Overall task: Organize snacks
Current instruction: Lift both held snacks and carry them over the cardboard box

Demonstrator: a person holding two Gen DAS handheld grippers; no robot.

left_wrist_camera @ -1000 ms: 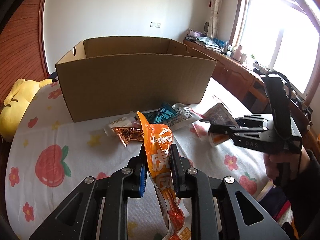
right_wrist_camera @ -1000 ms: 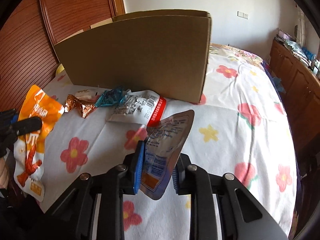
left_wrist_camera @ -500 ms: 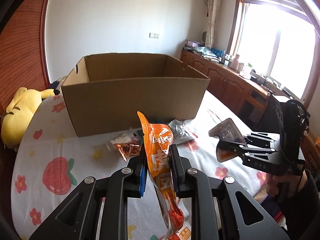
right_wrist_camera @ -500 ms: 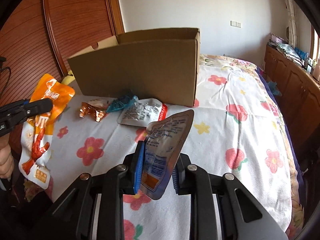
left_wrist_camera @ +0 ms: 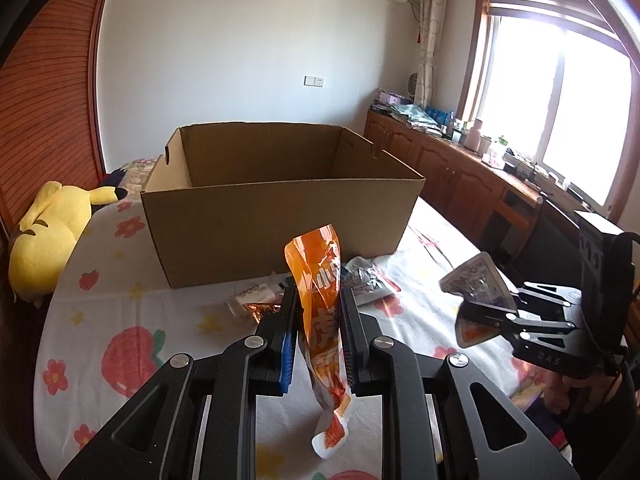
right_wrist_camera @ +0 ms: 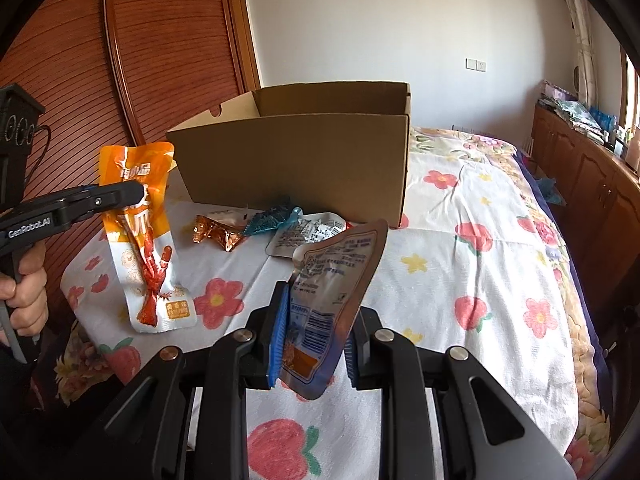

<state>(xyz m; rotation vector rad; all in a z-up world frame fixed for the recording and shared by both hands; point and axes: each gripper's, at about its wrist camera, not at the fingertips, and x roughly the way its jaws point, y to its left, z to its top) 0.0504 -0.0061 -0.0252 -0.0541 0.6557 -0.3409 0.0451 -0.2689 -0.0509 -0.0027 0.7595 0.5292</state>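
Observation:
My left gripper (left_wrist_camera: 318, 300) is shut on an orange snack packet (left_wrist_camera: 322, 320), which hangs in the air before the open cardboard box (left_wrist_camera: 280, 216); the same orange packet (right_wrist_camera: 140, 236) shows at the left of the right wrist view. My right gripper (right_wrist_camera: 316, 300) is shut on a silver foil pouch (right_wrist_camera: 332, 280), also raised above the bed; the pouch (left_wrist_camera: 474, 286) appears at the right of the left wrist view. Several snacks lie in front of the box: a copper wrapper (right_wrist_camera: 218, 234), a teal wrapper (right_wrist_camera: 272, 216) and a white packet (right_wrist_camera: 310, 232).
The box (right_wrist_camera: 304, 156) stands on a bed with a flowered sheet (right_wrist_camera: 460, 264). A yellow plush toy (left_wrist_camera: 48, 236) lies at the bed's left edge. Wooden cabinets (left_wrist_camera: 460, 172) run under the window on the right, and a wooden wardrobe (right_wrist_camera: 120, 72) stands left.
Both grippers have risen and pulled back from the box with their packets, so the inside of the box now shows. The snacks on the sheet have not moved.

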